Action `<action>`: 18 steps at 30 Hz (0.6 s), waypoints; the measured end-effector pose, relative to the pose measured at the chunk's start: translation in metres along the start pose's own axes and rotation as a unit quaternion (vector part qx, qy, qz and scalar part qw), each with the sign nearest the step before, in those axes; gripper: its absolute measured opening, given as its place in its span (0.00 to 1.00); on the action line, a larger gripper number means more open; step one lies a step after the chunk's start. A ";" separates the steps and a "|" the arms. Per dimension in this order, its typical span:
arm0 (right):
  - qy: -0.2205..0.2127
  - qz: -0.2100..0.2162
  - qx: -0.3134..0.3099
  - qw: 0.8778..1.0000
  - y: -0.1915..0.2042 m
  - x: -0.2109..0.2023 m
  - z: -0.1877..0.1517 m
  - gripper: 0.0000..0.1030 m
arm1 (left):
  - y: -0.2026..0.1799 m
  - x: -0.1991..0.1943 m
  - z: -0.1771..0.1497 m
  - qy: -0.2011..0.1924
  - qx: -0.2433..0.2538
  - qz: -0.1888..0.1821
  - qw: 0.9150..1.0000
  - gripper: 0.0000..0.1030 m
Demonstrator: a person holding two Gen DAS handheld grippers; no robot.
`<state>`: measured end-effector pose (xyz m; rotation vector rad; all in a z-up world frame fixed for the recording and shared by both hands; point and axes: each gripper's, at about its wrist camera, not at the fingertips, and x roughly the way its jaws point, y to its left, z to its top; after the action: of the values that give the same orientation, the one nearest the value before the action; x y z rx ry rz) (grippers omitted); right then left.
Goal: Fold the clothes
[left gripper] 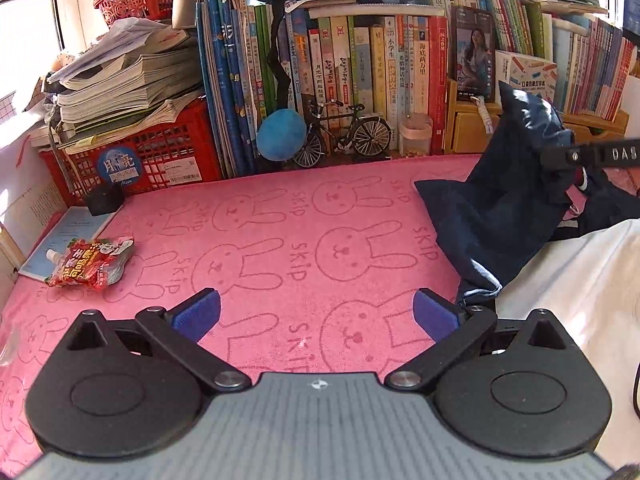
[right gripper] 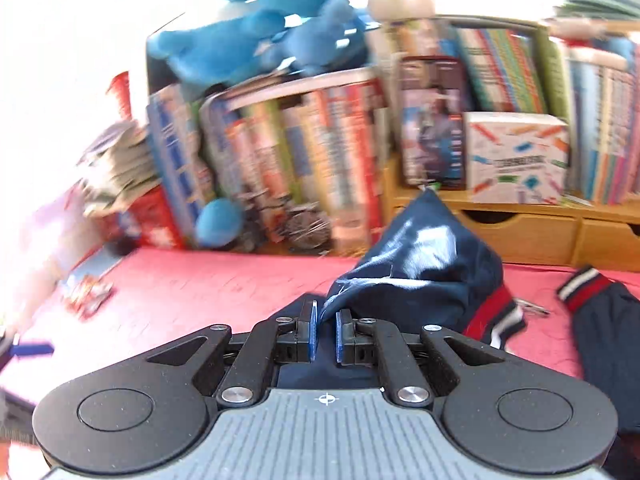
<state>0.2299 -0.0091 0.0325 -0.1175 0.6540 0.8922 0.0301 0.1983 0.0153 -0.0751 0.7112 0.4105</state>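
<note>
A dark navy garment [left gripper: 504, 208] with red and white striped cuffs [right gripper: 496, 312] is lifted at the right of the pink rabbit-print cloth [left gripper: 280, 240]. My right gripper [right gripper: 325, 330] is shut on a fold of the navy garment [right gripper: 416, 264], which rises in a peak in front of it. In the left wrist view the right gripper [left gripper: 560, 158] shows as a black arm reaching in from the right edge into the fabric. My left gripper [left gripper: 316, 314] is open above bare pink cloth, left of the garment, with nothing between its blue pads [left gripper: 198, 314].
Books [left gripper: 360, 80], a red crate with papers [left gripper: 132, 160], a model bicycle [left gripper: 344, 134] and blue plush toys [left gripper: 280, 136] line the back. A red snack pouch [left gripper: 90, 262] lies at the left. Wooden drawers [right gripper: 540, 232] stand at the back right. White fabric [left gripper: 576, 300] lies at the lower right.
</note>
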 end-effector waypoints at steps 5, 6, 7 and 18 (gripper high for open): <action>0.050 0.056 -0.097 0.992 0.062 -0.012 -0.045 0.12 | -0.010 -0.003 0.022 -0.005 -0.021 -0.062 0.998 1.00; 0.055 0.049 -0.109 0.991 0.068 -0.013 -0.053 0.12 | -0.016 -0.002 0.024 -0.002 -0.021 -0.073 0.997 1.00; 0.060 0.041 -0.120 0.990 0.074 -0.013 -0.061 0.15 | -0.027 0.003 0.025 0.007 -0.020 -0.087 0.996 1.00; 0.026 0.001 -0.171 0.985 0.092 -0.050 -0.105 0.38 | -0.115 0.051 0.014 0.041 -0.004 -0.065 0.997 1.00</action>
<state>0.0875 -0.0224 -0.0069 -0.4495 0.5443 0.9998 0.1183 0.1132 -0.0148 -0.1457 0.7806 0.2873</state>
